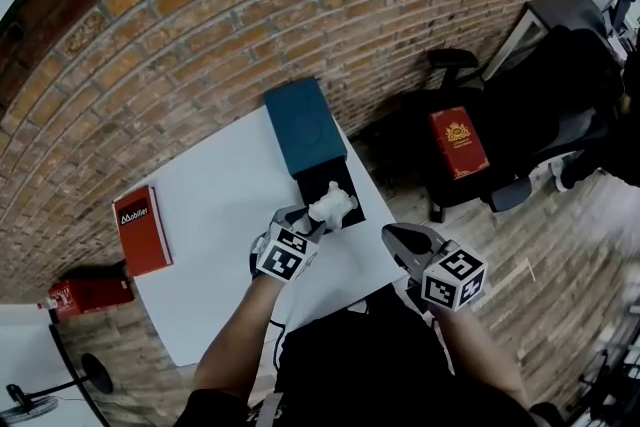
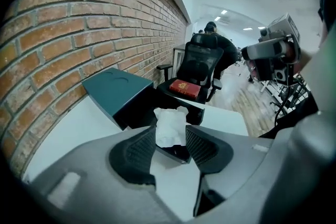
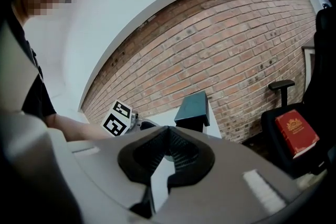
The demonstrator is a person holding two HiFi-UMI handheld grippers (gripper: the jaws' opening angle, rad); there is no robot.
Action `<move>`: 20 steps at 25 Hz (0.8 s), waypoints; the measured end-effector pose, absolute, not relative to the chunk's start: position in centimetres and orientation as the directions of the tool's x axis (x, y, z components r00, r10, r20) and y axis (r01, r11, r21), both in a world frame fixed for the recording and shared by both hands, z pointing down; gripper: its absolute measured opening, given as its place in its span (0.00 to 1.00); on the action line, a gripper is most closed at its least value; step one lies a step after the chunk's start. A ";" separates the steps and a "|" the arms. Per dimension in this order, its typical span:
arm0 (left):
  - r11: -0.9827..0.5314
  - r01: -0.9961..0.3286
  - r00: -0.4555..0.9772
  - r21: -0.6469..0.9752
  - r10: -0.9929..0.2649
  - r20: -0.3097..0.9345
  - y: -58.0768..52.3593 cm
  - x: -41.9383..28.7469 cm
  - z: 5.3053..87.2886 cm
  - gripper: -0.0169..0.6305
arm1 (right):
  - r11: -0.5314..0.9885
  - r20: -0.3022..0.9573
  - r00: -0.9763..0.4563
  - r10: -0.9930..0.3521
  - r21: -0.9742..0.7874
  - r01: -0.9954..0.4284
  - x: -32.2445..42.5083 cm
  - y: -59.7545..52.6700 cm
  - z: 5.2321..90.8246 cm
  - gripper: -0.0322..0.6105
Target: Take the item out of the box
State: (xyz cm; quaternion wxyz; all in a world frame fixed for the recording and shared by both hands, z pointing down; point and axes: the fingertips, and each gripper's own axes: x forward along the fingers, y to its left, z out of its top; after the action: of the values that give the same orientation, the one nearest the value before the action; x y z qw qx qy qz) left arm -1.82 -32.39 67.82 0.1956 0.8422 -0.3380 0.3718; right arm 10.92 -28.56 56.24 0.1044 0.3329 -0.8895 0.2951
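A dark teal box (image 1: 303,123) stands open on the white table (image 1: 215,215), with its black tray (image 1: 340,187) toward me. A crumpled white item (image 1: 333,206) sits at the tray's near edge, and my left gripper (image 1: 318,218) is shut on it. In the left gripper view the white item (image 2: 170,126) is pinched between the ribbed pads (image 2: 143,150), just above the black tray (image 2: 178,152); the gripper (image 2: 171,138) points toward the teal box (image 2: 116,93). My right gripper (image 1: 398,237) hangs off the table's right edge, empty, its jaws meeting at the tips (image 3: 169,136).
A red box (image 1: 142,229) lies at the table's left edge. A black office chair (image 1: 480,145) with a red book (image 1: 458,141) on its seat stands to the right. A brick wall runs behind the table. A red object (image 1: 88,295) lies on the floor at left.
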 end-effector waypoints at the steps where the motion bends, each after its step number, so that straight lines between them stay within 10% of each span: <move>1: -0.692 -0.719 0.484 0.067 -0.429 0.762 -32.6 -2.0 68.2 0.31 | 0.604 0.380 -0.758 -0.530 -0.459 -0.652 11.1 -28.6 56.2 0.05; 20: -0.679 -0.734 0.355 -0.021 -0.410 0.840 -33.2 -2.7 71.3 0.23 | 0.583 0.369 -0.762 -0.532 -0.493 -0.646 13.2 -29.0 56.0 0.05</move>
State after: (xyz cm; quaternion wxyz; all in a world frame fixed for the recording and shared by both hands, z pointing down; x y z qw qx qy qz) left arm -2.75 -33.23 71.29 0.1832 0.8025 -0.3563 0.4421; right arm 13.16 -29.00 56.02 0.0908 0.3329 -0.8849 0.3128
